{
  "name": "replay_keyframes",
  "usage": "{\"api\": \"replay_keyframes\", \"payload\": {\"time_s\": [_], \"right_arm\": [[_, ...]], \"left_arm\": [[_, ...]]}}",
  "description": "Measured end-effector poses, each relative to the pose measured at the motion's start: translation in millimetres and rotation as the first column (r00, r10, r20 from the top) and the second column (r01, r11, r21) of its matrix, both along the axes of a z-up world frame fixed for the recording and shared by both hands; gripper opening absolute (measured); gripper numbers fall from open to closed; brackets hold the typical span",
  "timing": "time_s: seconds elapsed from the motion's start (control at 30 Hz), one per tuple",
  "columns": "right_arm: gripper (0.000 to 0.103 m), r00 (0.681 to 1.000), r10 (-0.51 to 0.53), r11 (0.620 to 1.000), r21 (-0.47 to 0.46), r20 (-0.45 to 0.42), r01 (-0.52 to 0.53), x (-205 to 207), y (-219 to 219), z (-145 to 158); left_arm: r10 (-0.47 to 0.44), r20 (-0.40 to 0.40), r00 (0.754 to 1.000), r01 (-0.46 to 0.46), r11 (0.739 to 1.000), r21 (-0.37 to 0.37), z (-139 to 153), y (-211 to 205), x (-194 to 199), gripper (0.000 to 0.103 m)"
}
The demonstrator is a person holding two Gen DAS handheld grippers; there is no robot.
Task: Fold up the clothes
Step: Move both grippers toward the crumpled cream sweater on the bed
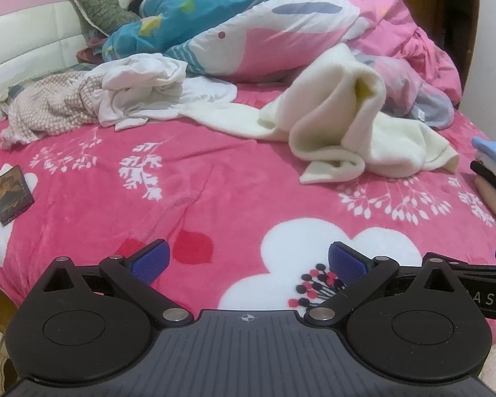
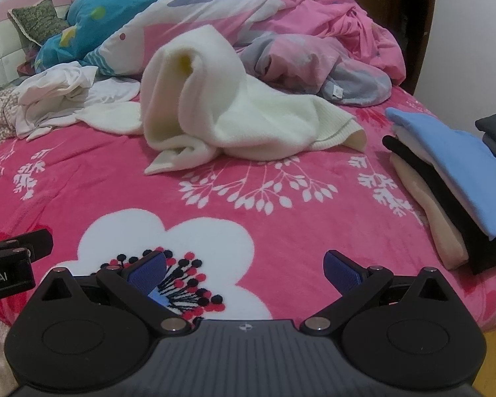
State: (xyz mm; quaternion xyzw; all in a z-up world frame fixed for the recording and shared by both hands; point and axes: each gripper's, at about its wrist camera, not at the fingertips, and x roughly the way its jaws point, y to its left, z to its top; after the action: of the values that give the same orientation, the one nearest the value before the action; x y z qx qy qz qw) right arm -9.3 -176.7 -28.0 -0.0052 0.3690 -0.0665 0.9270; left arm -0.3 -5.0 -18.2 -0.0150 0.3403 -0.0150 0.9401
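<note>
Hovering above the near edge of a pink flowered blanket, the left gripper has its 2 blue fingers wide apart and nothing is between them. Far ahead and to the left of these fingers a checked beige garment lies crumpled, touching a bunched white garment just to its right. Ahead and a little to the right of the fingers a cream fleece garment lies in a loose heap, 1 fold standing up. Behind it are pink and blue quilts. A small card rests on the blanket far to the left of the fingers.

The right gripper hangs beside the left one, also over the near edge, and its 2 blue fingers are spread apart and empty as well. The same cream garment lies straight ahead of them, well apart. To the right of the right finger a stack of folded clothes rests on the blanket, with a light blue piece on top, a black piece under it and a beige piece at the bottom.
</note>
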Motion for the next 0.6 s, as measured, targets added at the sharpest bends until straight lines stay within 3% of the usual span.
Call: {"api": "replay_keyframes", "payload": {"time_s": [0.6], "right_arm": [[0.103,1.000,0.000,1.000,0.003,-0.003,0.000,1.6,0.4,-3.3]], "left_arm": [[0.010,-0.021,1.000,-0.010,1.000,-0.002,-5.8,2.1,3.6,0.103]]}}
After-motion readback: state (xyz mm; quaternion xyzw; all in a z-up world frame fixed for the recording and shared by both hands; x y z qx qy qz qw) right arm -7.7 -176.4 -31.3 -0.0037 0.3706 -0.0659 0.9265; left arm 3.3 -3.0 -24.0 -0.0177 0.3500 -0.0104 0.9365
